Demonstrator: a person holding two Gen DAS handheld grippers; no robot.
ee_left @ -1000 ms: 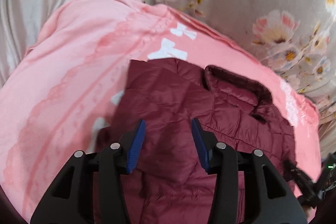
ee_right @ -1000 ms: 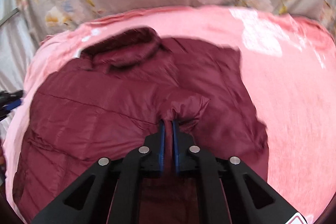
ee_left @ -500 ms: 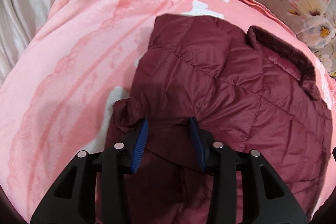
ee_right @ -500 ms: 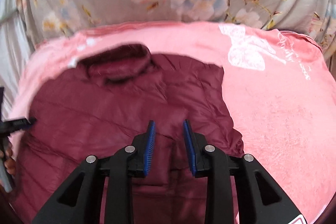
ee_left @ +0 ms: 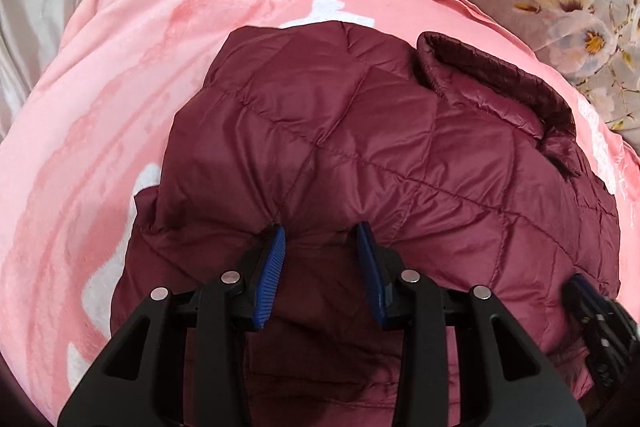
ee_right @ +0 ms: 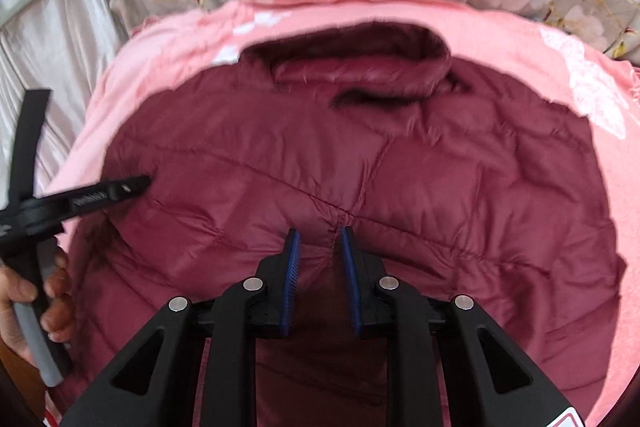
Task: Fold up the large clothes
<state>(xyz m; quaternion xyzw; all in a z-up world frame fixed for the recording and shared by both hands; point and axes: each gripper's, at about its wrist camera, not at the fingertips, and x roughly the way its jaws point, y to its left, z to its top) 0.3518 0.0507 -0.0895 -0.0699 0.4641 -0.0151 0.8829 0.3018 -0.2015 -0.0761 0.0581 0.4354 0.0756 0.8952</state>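
Right gripper point(ee_right: 318, 233) closing, jaws astride a seam pucker; left gripper point(ee_left: 320, 229) part-spread over a fold edge. The maroon puffer jacket point(ee_left: 360, 131) sprawls mid pink blanket point(ee_left: 100, 147), collar toward its far edge. Looks light, squashy, slippery: pinch stitched seams.

The right tongs point(ee_right: 318, 233) were closing around a pinched jacket point(ee_right: 440, 179) seam on the pink blanket point(ee_right: 624, 227); a hand point(ee_right: 24, 303) held the left tongs point(ee_right: 132, 183) alongside.
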